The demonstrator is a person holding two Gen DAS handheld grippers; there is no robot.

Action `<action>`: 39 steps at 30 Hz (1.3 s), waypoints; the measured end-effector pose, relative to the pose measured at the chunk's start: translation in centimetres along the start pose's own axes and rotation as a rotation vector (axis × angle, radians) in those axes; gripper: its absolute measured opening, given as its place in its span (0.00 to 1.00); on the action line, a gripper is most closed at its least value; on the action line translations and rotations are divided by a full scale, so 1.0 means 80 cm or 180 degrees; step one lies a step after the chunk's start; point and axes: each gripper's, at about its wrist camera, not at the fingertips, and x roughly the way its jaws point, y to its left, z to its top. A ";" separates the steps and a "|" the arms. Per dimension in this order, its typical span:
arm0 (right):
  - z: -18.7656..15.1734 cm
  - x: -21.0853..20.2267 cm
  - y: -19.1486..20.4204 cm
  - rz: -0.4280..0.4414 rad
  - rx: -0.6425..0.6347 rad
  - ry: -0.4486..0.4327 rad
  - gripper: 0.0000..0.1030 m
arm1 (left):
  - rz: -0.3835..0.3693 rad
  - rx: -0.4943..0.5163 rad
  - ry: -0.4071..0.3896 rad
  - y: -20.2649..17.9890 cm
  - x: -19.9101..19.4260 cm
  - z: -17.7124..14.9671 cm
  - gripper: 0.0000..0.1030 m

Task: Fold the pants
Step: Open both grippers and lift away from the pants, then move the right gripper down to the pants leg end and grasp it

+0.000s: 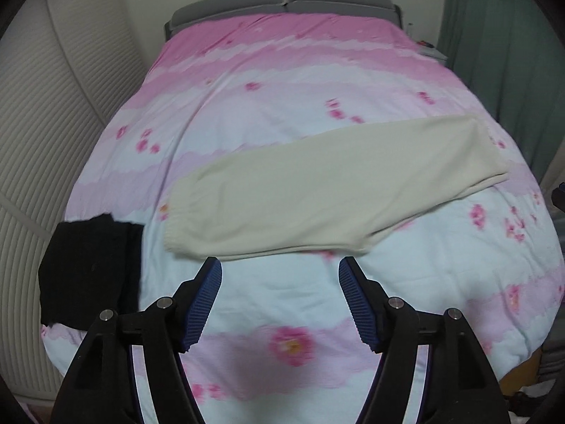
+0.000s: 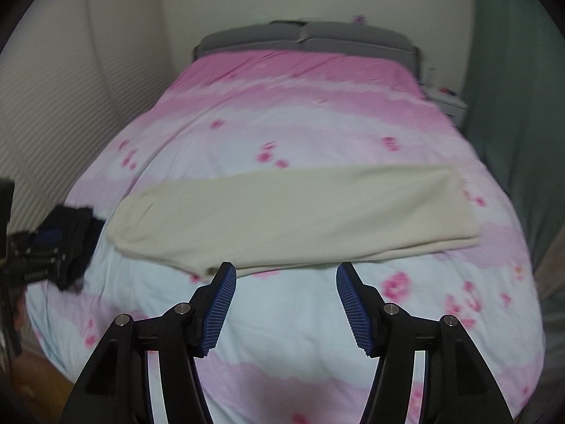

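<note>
Cream pants (image 1: 317,187) lie flat across the pink and white floral bed, folded lengthwise into one long strip, cuffs at the left and waist end at the right. They also show in the right wrist view (image 2: 293,219). My left gripper (image 1: 280,265) is open and empty, just in front of the pants' near edge. My right gripper (image 2: 286,268) is open and empty, also just short of the near edge. The left gripper shows at the left edge of the right wrist view (image 2: 39,258).
A black folded garment (image 1: 91,272) lies at the bed's left edge. A ribbed white wardrobe (image 1: 42,113) stands left of the bed. A grey headboard (image 1: 282,0) is at the far end. A green curtain (image 1: 501,53) and a nightstand (image 2: 446,100) are at the right.
</note>
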 end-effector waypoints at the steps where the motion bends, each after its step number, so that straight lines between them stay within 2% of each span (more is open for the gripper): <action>1: -0.001 -0.010 -0.021 -0.0025 0.0058 -0.0026 0.59 | -0.0004 0.0017 -0.0026 -0.024 -0.009 0.005 0.66; 5: -0.011 -0.033 -0.099 -0.0101 0.0232 -0.0095 0.59 | -0.0041 0.0002 -0.0202 -0.108 -0.038 0.013 0.81; 8: -0.018 -0.039 -0.167 -0.0042 0.0270 -0.0144 0.59 | 0.0030 -0.0069 -0.0344 -0.178 -0.053 0.015 0.83; 10: -0.019 -0.039 -0.208 0.0047 0.0249 -0.0188 0.59 | 0.0162 -0.0200 -0.0337 -0.226 -0.057 0.019 0.83; 12: -0.018 -0.035 -0.250 0.0079 0.0222 -0.0139 0.59 | 0.0141 -0.0299 -0.0366 -0.266 -0.058 0.022 0.85; 14: -0.013 -0.030 -0.296 0.0128 0.0202 -0.0154 0.59 | 0.0117 -0.0324 -0.0360 -0.310 -0.050 0.029 0.86; 20: -0.004 0.014 -0.388 0.0140 0.0274 -0.0036 0.59 | 0.0393 -0.0088 -0.0411 -0.430 0.001 0.068 0.86; 23: -0.003 0.046 -0.421 0.0071 0.0312 -0.0061 0.59 | 0.0352 -0.0055 -0.0379 -0.465 0.034 0.094 0.86; 30: 0.005 0.132 -0.481 0.0088 0.0708 0.0066 0.58 | 0.0514 -0.0017 -0.0172 -0.515 0.125 0.135 0.86; 33: 0.001 0.184 -0.509 0.0146 0.0949 0.0115 0.52 | 0.0553 -0.0070 -0.0047 -0.530 0.171 0.146 0.86; 34: -0.001 0.203 -0.518 0.0141 0.1007 0.0152 0.47 | 0.0550 -0.0080 -0.0003 -0.534 0.184 0.149 0.86; 39: -0.006 0.274 -0.551 0.0119 0.1262 0.0280 0.45 | 0.0603 -0.0050 0.0127 -0.557 0.236 0.159 0.86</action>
